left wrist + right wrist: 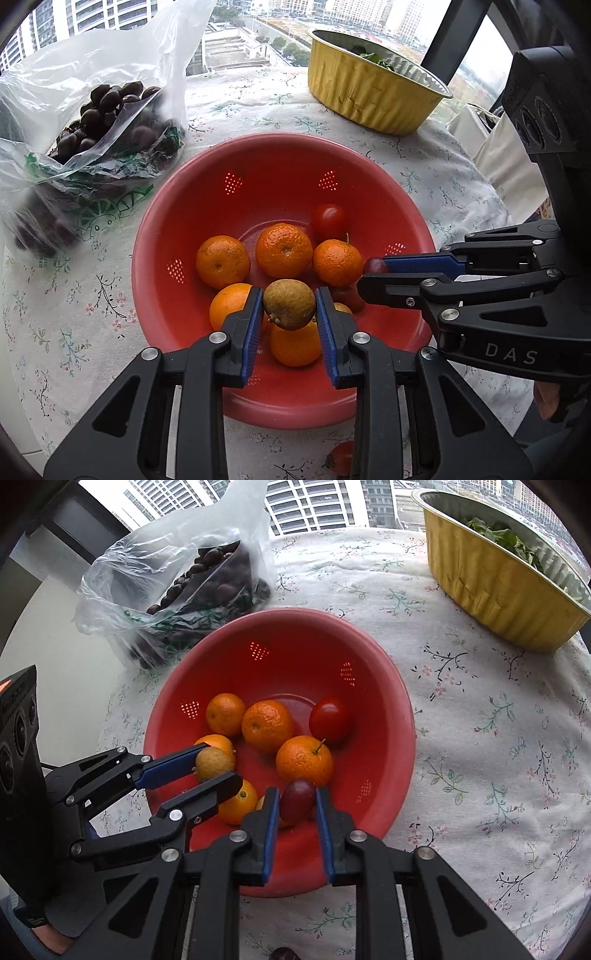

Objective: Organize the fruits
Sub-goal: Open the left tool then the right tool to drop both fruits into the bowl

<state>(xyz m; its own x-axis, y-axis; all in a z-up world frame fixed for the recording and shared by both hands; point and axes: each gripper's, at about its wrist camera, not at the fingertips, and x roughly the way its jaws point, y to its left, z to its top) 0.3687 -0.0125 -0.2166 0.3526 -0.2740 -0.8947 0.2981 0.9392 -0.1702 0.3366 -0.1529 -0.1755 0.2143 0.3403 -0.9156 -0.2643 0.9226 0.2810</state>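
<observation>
A red colander bowl (184, 236) (384, 686) on the flowered tablecloth holds several oranges (283, 249) (266, 725) and a red tomato (328, 221) (328, 718). My left gripper (289, 299) (216, 762) is shut on a brownish-green round fruit (290, 303) (213, 763), held just above the oranges inside the bowl. Coming in from the right side, my right gripper (297, 799) (373, 273) is shut on a dark red grape (297, 799) (373, 264) over the bowl's near side.
A clear plastic bag of dark fruits (110, 122) (207, 579) lies left of the bowl. A gold foil tub with greens (373, 88) (495, 576) stands at the back right. A small red fruit (341, 458) lies on the cloth near the front edge, and another dark fruit (282, 953) too.
</observation>
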